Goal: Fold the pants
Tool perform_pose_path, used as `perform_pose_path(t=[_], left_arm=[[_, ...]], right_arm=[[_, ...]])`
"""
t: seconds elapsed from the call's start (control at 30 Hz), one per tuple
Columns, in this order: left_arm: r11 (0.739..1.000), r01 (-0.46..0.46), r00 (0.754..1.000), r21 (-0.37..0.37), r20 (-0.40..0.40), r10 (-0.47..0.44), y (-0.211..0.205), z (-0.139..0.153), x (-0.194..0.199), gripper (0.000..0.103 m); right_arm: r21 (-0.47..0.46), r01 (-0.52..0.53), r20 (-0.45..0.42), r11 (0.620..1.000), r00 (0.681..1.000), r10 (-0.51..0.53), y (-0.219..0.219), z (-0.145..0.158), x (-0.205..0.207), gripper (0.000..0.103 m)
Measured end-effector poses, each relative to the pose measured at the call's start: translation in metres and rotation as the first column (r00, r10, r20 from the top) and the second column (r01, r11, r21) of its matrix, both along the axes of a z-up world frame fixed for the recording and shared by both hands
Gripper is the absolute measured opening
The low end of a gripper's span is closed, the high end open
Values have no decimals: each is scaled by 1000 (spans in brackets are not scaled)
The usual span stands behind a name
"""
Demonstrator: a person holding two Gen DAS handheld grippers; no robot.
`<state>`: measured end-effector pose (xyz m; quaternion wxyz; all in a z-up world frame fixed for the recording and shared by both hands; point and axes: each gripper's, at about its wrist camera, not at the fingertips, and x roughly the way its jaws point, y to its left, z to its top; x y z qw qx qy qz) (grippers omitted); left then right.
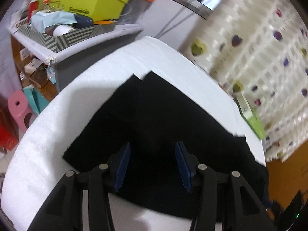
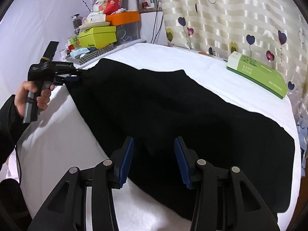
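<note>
Right wrist view: white-covered table (image 2: 57, 134) filling most of the frame, with black pants (image 2: 173, 111) spread flat across it, running from the far left corner toward the near right edge. Heart-patterned curtain (image 2: 240, 19) behind the far edge. Green box (image 2: 258, 73) lying near the far right corner, apart from the cloth. Cluttered shelf (image 2: 100, 36) of boxes past the far left corner. Person's left hand (image 2: 32, 98) at the left edge, holding the left gripper (image 2: 80, 75), tips at the far left corner of the pants; from this view, cannot tell whether closed on cloth. Right gripper (image 2: 154, 157) in the foreground, above the near edge of the pants, blue pads (image 2: 127, 159) spread apart, nothing between them.

Left wrist view: blurred with motion. Left gripper (image 1: 153, 163) over the pants (image 1: 163, 115), pads set wide apart, gripping nothing.

Judgement: no fold visibly begun, both ends yet to be picked up. Risks from here: pinching the white cover along with the dark cloth, since both lie flush; catching only the top layer, leaving the lower one behind and twisting the fold; dragging the pants into the green box while carrying an end across.
</note>
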<state>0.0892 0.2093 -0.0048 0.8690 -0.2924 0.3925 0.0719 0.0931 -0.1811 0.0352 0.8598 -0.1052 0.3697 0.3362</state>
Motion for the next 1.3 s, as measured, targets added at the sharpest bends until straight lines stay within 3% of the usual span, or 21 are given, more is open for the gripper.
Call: perform_pose_path(t=[0.07, 0.1, 0.17, 0.33, 0.53, 0.8, 0.83, 0.93, 1.07, 1.17, 1.3], left_arm=[[999, -35, 999, 18, -20, 36, 2, -1, 6, 31], [997, -51, 997, 58, -50, 54, 0, -3, 10, 4], [997, -53, 997, 57, -50, 56, 1, -2, 11, 4], [992, -87, 992, 93, 97, 78, -4, 25, -35, 4], [995, -68, 997, 68, 27, 67, 5, -7, -55, 4], [997, -64, 996, 43, 66, 61, 6, -8, -61, 4], [997, -64, 996, 38, 68, 61, 6, -8, -62, 4], [998, -52, 996, 37, 78, 49, 6, -9, -64, 4], [999, -35, 996, 17, 84, 34, 7, -10, -69, 4], [1000, -25, 996, 0, 85, 25, 7, -11, -72, 4], [1000, -11, 996, -3, 88, 11, 7, -11, -72, 4]], right_arm=[[2, -2, 2, 1000, 1000, 2, 3, 2, 3, 45], [2, -2, 4, 1000, 1000, 2, 4, 3, 4, 45], [2, -5, 9, 1000, 1000, 5, 7, 6, 5, 45], [-2, -27, 28, 1000, 999, 27, 13, 15, 2, 45], [-32, -87, 33, 996, 996, 88, 47, 25, 18, 45], [-11, -251, 45, 968, 967, 251, 145, 45, 72, 45], [-5, -279, 34, 960, 960, 279, 164, 44, 82, 45], [-32, -375, -3, 927, 927, 375, 224, 32, 108, 32], [-68, -464, -90, 883, 885, 457, 288, 1, 133, 31], [-102, -527, -125, 844, 848, 514, 316, -20, 131, 31], [-135, -580, -99, 803, 815, 571, 335, -29, 121, 31]])
